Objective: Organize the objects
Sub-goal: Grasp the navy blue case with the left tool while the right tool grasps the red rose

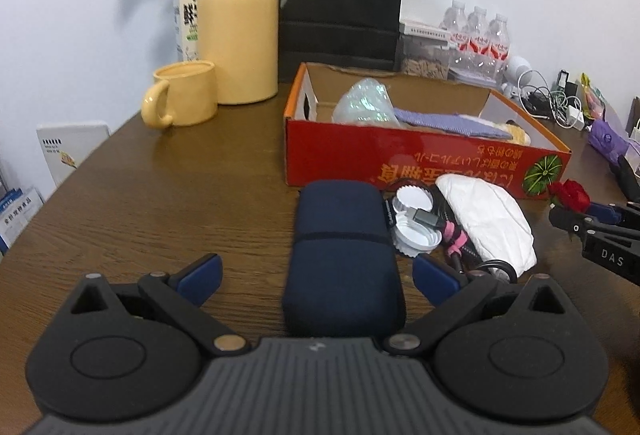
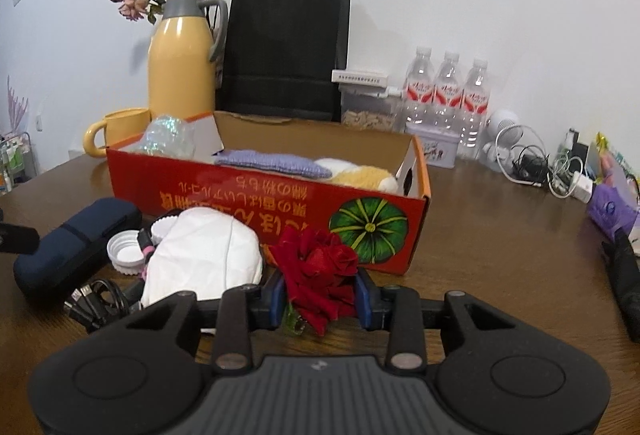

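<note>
My left gripper is open, its blue pads on either side of a dark blue zip case lying on the wooden table, not touching it. My right gripper is shut on a red rose, held just in front of the red cardboard box. The rose and right gripper also show at the right edge of the left wrist view. The box holds an iridescent wrap, a purple cloth and a plush toy. A white mask, white lids and black cables lie between case and box.
A yellow thermos, yellow mug and black paper bag stand behind the box. Three water bottles, a tin and tangled chargers sit at the back right. A purple umbrella lies at the right edge.
</note>
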A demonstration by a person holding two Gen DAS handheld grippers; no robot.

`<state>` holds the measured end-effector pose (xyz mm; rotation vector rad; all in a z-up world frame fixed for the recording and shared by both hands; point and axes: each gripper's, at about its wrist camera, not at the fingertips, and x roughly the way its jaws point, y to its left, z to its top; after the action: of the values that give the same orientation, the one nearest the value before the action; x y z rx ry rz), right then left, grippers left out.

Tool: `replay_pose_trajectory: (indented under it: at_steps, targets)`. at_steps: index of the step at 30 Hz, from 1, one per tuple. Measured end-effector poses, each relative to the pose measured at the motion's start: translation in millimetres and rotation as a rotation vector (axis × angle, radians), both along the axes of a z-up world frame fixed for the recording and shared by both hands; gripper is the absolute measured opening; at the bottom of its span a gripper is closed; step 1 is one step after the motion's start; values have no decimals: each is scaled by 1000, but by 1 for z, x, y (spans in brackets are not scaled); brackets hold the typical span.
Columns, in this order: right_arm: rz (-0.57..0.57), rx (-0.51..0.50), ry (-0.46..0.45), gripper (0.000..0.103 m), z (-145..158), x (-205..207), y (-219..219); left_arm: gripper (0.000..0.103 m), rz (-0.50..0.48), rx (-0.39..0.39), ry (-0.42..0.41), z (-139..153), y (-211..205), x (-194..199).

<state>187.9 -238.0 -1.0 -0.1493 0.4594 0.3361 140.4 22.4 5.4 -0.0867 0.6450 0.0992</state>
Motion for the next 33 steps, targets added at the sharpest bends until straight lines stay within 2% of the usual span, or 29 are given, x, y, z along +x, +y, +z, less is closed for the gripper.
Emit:
replay_pose_trajectory:
  at_steps: [4,13,19,22,23,33]
  targets:
    - [-2,6,0,33,1,1,-2,103,-10,-15,24,-4,-5,15]
    - [-5,15,-3,33,0,0,-3,103,38,9,131,-28,-6,53]
    - [-6,21,-4,33,0,0,-3,103,47,17,86,-34,-6,49]
    - [-7,20,-3,33,0,0,-3,85,30,38,57,-33,-12,46]
    - [-8,20,-2,33,0,0,-3,71,19,39,42,-33,-14,44]
    - [-13,23,-4,33,0,-1,-4,65,56,43,-18,-31,-15,33]
